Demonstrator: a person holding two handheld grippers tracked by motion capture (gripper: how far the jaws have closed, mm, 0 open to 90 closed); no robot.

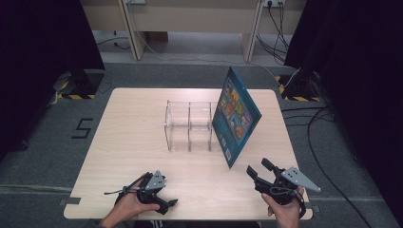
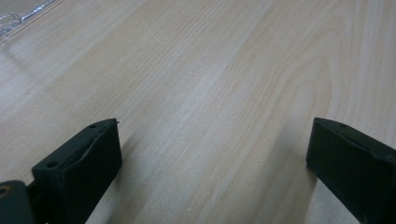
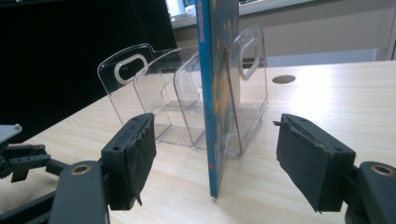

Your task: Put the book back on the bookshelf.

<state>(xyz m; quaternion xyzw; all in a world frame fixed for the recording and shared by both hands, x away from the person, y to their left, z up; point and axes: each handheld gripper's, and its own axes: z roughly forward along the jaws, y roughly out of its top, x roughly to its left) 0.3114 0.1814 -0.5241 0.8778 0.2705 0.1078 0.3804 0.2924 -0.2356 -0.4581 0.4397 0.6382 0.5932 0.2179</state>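
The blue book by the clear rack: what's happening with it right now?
A person holds a tool in each hand at a wooden table. The blue book stands on its edge, leaning against the right end of the clear rack, not in a slot. The right tool faces the book's spine, jaws open, touching nothing. The left tool rests open over bare table near the person.

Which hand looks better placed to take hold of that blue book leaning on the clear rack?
Probably the right tool: open and pointed at the blue book. The left tool points away.
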